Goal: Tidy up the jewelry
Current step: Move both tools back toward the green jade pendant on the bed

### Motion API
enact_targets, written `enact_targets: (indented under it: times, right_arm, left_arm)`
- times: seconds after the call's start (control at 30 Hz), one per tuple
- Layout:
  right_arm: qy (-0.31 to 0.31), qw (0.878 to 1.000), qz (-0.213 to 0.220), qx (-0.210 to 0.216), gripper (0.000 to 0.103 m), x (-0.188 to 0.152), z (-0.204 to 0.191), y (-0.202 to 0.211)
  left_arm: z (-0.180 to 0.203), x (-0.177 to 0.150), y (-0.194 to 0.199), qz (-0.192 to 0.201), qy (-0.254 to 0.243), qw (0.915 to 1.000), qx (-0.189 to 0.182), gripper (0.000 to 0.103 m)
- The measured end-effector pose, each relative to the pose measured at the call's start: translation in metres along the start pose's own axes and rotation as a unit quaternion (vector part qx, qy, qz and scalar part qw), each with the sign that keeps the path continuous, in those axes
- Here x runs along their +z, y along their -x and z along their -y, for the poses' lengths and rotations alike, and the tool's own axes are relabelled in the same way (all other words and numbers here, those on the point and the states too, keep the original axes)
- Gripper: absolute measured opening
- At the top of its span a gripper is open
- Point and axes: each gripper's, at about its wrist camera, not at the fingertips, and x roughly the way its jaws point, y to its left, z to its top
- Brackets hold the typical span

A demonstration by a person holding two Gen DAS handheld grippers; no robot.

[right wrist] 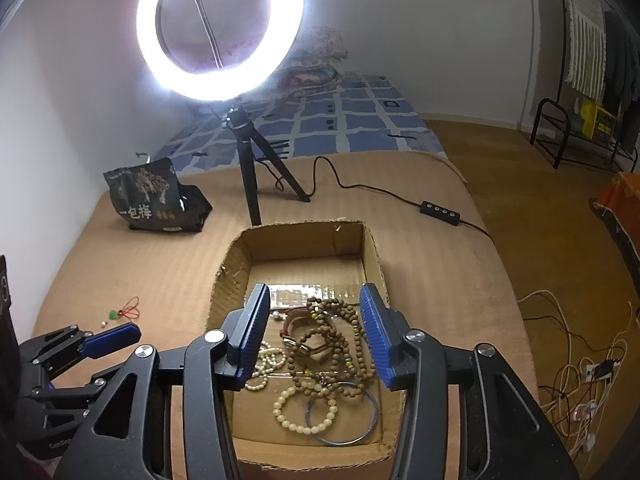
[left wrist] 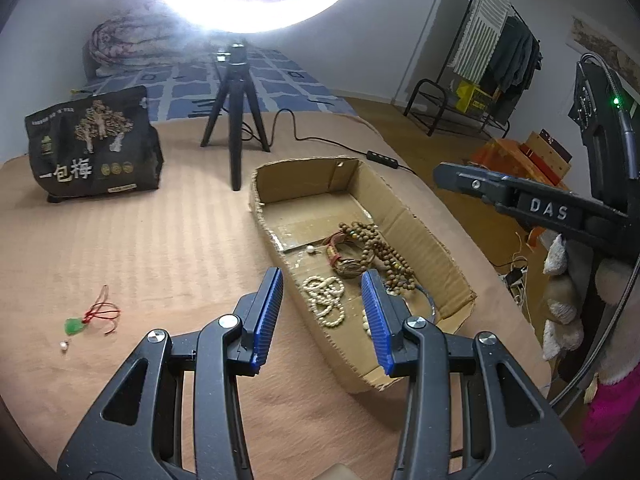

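Right wrist: jewelry [right wrist: 320,356] in box [right wrist: 376,264] (cardboard)

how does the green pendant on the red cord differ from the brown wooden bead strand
The green pendant lies out on the tan cloth; the brown wooden bead strand lies inside the cardboard box. The pendant is one small stone on thin cord; the strand is many beads, heaped with other pieces. Neither is held.

- A lit ring light [right wrist: 220,32] stands on a black tripod [left wrist: 234,116].
- A black snack bag [left wrist: 94,148] sits upright nearby.
- A clothes rack [left wrist: 496,52] stands by the wall.
- Tangled cables [right wrist: 580,384] lie on the floor.
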Motion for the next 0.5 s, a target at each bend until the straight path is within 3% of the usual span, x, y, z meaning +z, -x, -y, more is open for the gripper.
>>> enact_targets:
  times: [0.5]
  right_arm:
    - [0.011,0.999,0.014,0.051,0.05,0.003,-0.051,-0.001]
  left_arm:
    - [-0.08,-0.016,0.042,0.018,0.029,0.9966,0.075,0.041]
